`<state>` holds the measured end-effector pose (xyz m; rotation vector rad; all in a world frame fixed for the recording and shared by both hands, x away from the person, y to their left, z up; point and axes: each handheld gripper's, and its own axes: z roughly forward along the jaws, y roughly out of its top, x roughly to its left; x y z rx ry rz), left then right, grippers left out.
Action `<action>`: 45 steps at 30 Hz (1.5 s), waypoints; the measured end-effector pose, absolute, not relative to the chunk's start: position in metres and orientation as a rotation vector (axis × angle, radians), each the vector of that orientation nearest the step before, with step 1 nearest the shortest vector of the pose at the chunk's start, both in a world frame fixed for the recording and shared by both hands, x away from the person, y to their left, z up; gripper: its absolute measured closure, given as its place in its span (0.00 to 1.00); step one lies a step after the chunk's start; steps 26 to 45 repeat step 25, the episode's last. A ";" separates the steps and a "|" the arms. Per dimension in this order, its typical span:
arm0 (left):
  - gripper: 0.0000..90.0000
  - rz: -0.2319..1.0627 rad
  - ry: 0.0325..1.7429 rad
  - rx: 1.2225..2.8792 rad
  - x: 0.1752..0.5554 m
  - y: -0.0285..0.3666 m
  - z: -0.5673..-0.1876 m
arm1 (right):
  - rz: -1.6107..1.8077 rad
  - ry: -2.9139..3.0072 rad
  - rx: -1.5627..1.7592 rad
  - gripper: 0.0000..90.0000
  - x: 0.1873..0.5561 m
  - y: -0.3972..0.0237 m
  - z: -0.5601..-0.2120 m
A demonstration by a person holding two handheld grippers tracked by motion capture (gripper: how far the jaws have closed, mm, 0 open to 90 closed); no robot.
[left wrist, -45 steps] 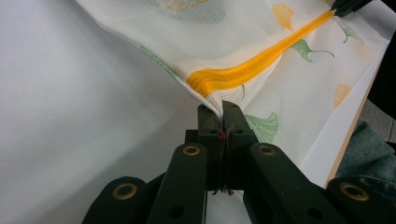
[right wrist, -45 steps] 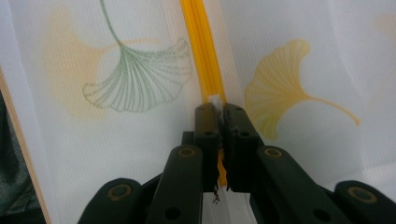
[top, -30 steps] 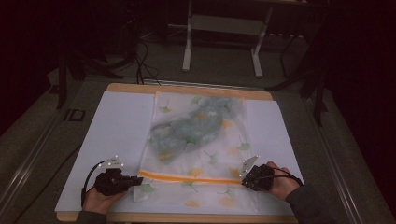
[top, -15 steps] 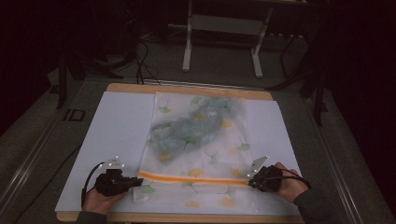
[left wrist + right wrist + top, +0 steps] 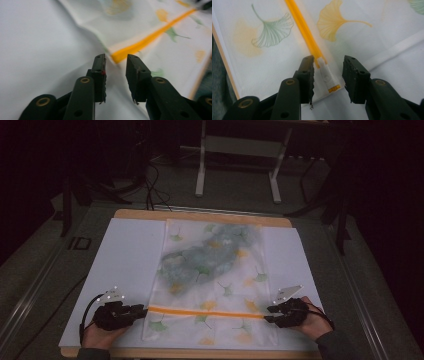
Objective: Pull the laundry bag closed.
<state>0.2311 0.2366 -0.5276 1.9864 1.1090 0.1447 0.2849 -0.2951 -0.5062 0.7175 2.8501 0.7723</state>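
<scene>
Letting go at both ends of the orange zip strip (image 5: pixel 205 311) on the leaf-printed mesh bag (image 5: pixel 215 280), flat on the white sheet (image 5: pixel 125 265). Left gripper (image 5: pixel 142 310) and right gripper (image 5: pixel 269 313) just opened, jaws spread, nothing pinched; white slider (image 5: pixel 327 76) loose between the right jaws. Next, probably: backing both clear without snagging the mesh.

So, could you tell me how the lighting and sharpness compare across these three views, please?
The high view is dim, its surroundings almost black, and the mesh bag looks soft and grainy. The left gripper view is bright, but the orange zip blurs with distance. The right gripper view is evenly lit and sharpest: the white zip slider and leaf prints are crisp.
</scene>
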 end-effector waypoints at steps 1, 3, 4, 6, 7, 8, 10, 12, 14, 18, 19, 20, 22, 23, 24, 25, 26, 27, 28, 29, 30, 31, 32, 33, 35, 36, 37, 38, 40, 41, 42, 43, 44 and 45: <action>0.75 0.168 1.127 1.983 0.231 0.239 -0.528 | 0.822 2.809 0.762 0.64 0.284 -0.299 -0.507; 0.73 0.209 1.152 1.986 0.231 0.239 -0.529 | 0.882 2.761 0.816 0.60 0.284 -0.302 -0.509; 0.73 0.228 1.162 1.986 0.231 0.240 -0.529 | 0.905 2.732 0.840 0.59 0.283 -0.304 -0.510; 0.71 0.280 1.181 1.985 0.231 0.240 -0.529 | 0.962 2.674 0.899 0.57 0.282 -0.308 -0.513; 0.70 0.307 1.193 1.989 0.231 0.240 -0.529 | 0.982 2.643 0.936 0.57 0.281 -0.310 -0.515; 0.70 0.336 1.203 1.991 0.231 0.240 -0.529 | 0.993 2.615 0.969 0.57 0.280 -0.313 -0.518; 0.68 0.390 1.220 1.998 0.232 0.240 -0.530 | 0.995 2.553 1.046 0.56 0.279 -0.318 -0.522; 0.67 0.434 1.238 2.004 0.233 0.242 -0.531 | 0.987 2.491 1.136 0.54 0.277 -0.323 -0.527; 0.65 0.470 1.266 2.004 0.235 0.244 -0.533 | 0.998 2.427 1.178 0.54 0.276 -0.328 -0.528; 0.62 0.548 1.314 1.992 0.236 0.248 -0.534 | 1.032 2.304 1.243 0.53 0.274 -0.337 -0.529; 0.62 0.569 1.331 1.970 0.236 0.250 -0.535 | 1.040 2.272 1.264 0.53 0.273 -0.339 -0.529; 0.59 0.584 1.352 1.950 0.237 0.252 -0.535 | 1.053 2.247 1.288 0.53 0.273 -0.341 -0.530; 0.56 0.610 1.408 1.899 0.239 0.255 -0.537 | 1.059 2.209 1.301 0.52 0.274 -0.342 -0.531; 0.54 0.632 1.443 1.871 0.240 0.256 -0.539 | 1.064 2.206 1.306 0.52 0.274 -0.343 -0.531; 0.51 0.653 1.476 1.854 0.241 0.257 -0.541 | 1.067 2.200 1.311 0.52 0.275 -0.343 -0.532; 0.48 0.653 1.476 1.854 0.241 0.257 -0.541 | 1.067 2.200 1.311 0.52 0.275 -0.343 -0.532; 0.48 0.653 1.476 1.854 0.241 0.257 -0.541 | 1.067 2.200 1.311 0.52 0.275 -0.343 -0.532; 0.48 0.653 1.476 1.854 0.241 0.257 -0.541 | 1.067 2.200 1.311 0.52 0.275 -0.343 -0.532; 0.48 0.653 1.476 1.854 0.241 0.257 -0.541 | 1.067 2.200 1.311 0.52 0.275 -0.343 -0.532; 0.48 0.653 1.476 1.854 0.241 0.257 -0.541 | 1.067 2.200 1.311 0.52 0.275 -0.343 -0.532; 0.48 0.653 1.476 1.854 0.241 0.257 -0.541 | 1.067 2.200 1.311 0.52 0.275 -0.343 -0.532; 0.48 0.653 1.476 1.854 0.241 0.257 -0.541 | 1.067 2.200 1.311 0.52 0.275 -0.343 -0.532; 0.48 0.653 1.476 1.854 0.241 0.257 -0.541 | 1.067 2.200 1.311 0.52 0.275 -0.343 -0.532; 0.48 0.653 1.476 1.854 0.241 0.257 -0.541 | 1.067 2.200 1.311 0.52 0.275 -0.343 -0.532; 0.48 0.653 1.476 1.854 0.241 0.257 -0.541 | 1.067 2.200 1.311 0.52 0.275 -0.343 -0.532; 0.48 0.653 1.476 1.854 0.241 0.257 -0.541 | 1.067 2.200 1.311 0.52 0.275 -0.343 -0.532; 0.48 0.653 1.476 1.854 0.241 0.257 -0.541 | 1.067 2.200 1.311 0.52 0.275 -0.343 -0.532; 0.48 0.653 1.476 1.854 0.241 0.257 -0.541 | 1.067 2.200 1.311 0.52 0.275 -0.343 -0.532; 0.48 0.653 1.476 1.854 0.241 0.257 -0.541 | 1.067 2.200 1.311 0.52 0.275 -0.343 -0.532; 0.48 0.653 1.476 1.854 0.241 0.257 -0.541 | 1.067 2.200 1.311 0.52 0.275 -0.343 -0.532; 0.48 0.653 1.476 1.854 0.241 0.257 -0.541 | 1.067 2.200 1.311 0.52 0.275 -0.343 -0.532; 0.48 0.653 1.476 1.854 0.241 0.257 -0.541 | 1.067 2.200 1.311 0.52 0.275 -0.343 -0.532; 0.48 0.653 1.476 1.854 0.241 0.257 -0.541 | 1.067 2.200 1.311 0.52 0.275 -0.343 -0.532; 0.48 0.653 1.476 1.854 0.241 0.257 -0.541 | 1.067 2.200 1.311 0.52 0.275 -0.343 -0.532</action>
